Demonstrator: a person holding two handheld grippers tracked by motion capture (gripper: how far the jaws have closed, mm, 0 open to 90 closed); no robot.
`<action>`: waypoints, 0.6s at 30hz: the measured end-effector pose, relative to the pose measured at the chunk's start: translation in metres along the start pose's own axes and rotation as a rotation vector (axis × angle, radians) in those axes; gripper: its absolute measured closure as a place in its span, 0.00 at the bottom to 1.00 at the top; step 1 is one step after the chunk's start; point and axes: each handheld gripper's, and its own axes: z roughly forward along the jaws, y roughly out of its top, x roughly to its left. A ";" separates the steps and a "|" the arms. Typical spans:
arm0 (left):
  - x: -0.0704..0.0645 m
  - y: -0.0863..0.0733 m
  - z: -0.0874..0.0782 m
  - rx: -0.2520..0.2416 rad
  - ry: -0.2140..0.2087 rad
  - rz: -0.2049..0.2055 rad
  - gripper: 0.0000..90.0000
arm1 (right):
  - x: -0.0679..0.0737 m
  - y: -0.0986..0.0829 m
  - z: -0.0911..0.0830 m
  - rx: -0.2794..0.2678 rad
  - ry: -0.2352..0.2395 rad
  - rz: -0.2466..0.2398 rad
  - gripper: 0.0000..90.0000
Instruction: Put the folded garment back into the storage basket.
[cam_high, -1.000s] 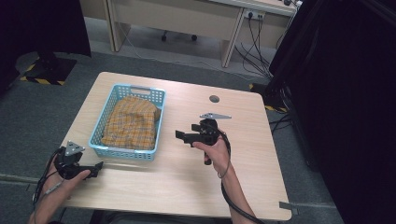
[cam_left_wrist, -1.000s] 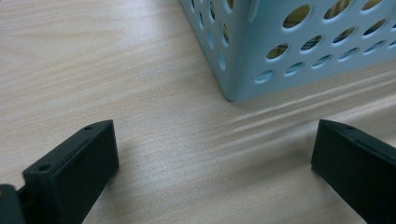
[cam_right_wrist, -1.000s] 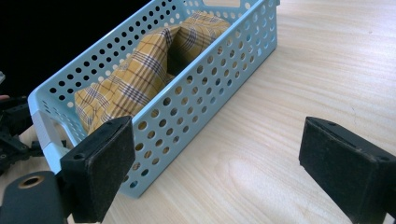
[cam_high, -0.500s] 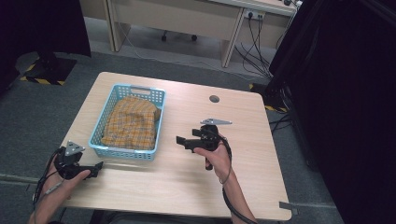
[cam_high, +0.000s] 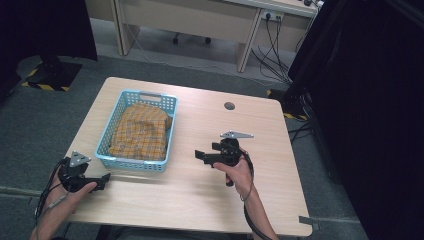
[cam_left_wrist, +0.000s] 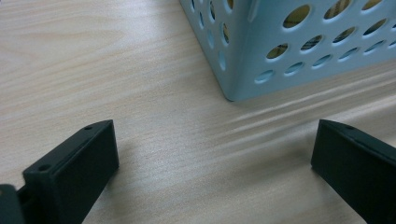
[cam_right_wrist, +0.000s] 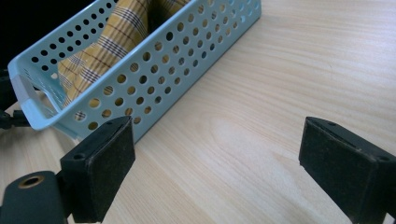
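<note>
High view of the table (cam_high: 200, 200). The light-blue perforated basket (cam_high: 137, 131) stood at about ten o'clock from the table's centre, with the folded yellow plaid cloth (cam_high: 140, 131) lying wholly inside it. The left gripper (cam_high: 102, 179) rested at seven o'clock, just beside the basket's near corner, jaws spread wide and empty. The right gripper (cam_high: 200, 155) was held near the table's centre, at four o'clock from the basket, jaws likewise apart and holding nothing. Judged from this arrangement, the cloth was in the basket and neither gripper had engaged it; whether it was to be lifted out could not be told.
</note>
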 end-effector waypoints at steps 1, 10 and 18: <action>0.000 0.000 0.000 0.000 0.000 0.000 0.00 | -0.001 -0.001 -0.001 0.003 -0.003 0.002 0.13; 0.000 0.000 0.000 0.000 0.000 0.001 0.00 | -0.006 -0.010 -0.005 0.017 -0.016 0.006 0.13; 0.000 0.000 0.000 0.000 0.000 0.001 0.00 | -0.008 -0.016 -0.004 0.032 -0.017 0.009 0.13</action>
